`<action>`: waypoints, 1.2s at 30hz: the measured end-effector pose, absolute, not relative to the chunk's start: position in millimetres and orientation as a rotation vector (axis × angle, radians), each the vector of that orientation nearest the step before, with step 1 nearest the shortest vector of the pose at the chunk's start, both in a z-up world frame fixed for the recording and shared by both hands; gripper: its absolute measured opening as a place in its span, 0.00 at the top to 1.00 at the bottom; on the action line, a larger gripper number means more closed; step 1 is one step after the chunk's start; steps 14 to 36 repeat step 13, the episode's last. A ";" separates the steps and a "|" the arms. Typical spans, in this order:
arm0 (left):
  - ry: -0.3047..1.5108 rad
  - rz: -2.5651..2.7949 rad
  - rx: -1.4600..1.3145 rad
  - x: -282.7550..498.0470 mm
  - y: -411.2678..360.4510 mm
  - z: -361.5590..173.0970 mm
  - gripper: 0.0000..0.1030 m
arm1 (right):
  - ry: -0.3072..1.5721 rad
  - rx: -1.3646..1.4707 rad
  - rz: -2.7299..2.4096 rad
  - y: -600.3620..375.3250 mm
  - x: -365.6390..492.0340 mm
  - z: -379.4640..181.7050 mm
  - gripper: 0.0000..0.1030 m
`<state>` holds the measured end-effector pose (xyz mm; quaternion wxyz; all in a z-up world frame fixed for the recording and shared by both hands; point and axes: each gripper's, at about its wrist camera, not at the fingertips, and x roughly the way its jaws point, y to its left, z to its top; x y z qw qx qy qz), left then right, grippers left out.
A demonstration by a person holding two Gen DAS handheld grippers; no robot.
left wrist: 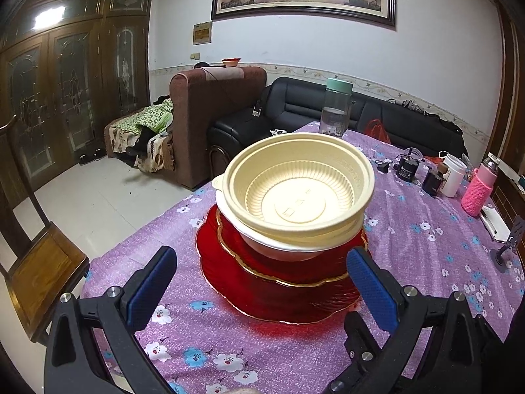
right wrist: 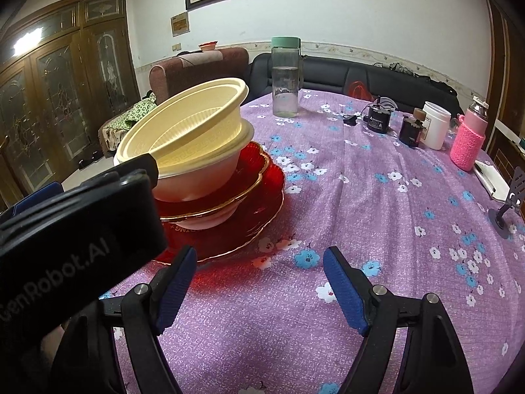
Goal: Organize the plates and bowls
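While the cream bowl [left wrist: 300,185] is tilted on a white bowl [right wrist: 200,177], mouth tipped toward the near left, both are nested on the red plates [left wrist: 262,289] at the table's near left. The left gripper [left wrist: 262,282] is spread wide, holding nothing; the right gripper [right wrist: 259,282] is parked open over the purple tablecloth [right wrist: 377,197].
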<state>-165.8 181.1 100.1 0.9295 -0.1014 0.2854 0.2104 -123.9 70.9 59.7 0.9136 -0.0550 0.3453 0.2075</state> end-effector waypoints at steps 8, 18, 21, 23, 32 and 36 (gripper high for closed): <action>0.592 0.456 -0.207 -161.4 182.7 96.7 0.00 | 0.720 -0.122 0.442 74.1 -123.4 57.6 0.19; 0.599 0.468 -0.208 -159.7 182.2 96.6 0.00 | 0.734 -0.098 0.436 69.6 -120.4 55.1 0.19; 0.599 0.468 -0.208 -159.7 182.2 96.6 0.00 | 0.734 -0.098 0.436 69.6 -120.4 55.1 0.19; 0.599 0.468 -0.208 -159.7 182.2 96.6 0.00 | 0.734 -0.098 0.436 69.6 -120.4 55.1 0.19; 0.599 0.468 -0.208 -159.7 182.2 96.6 0.00 | 0.734 -0.098 0.436 69.6 -120.4 55.1 0.19; 0.599 0.468 -0.208 -159.7 182.2 96.6 0.00 | 0.734 -0.098 0.436 69.6 -120.4 55.1 0.19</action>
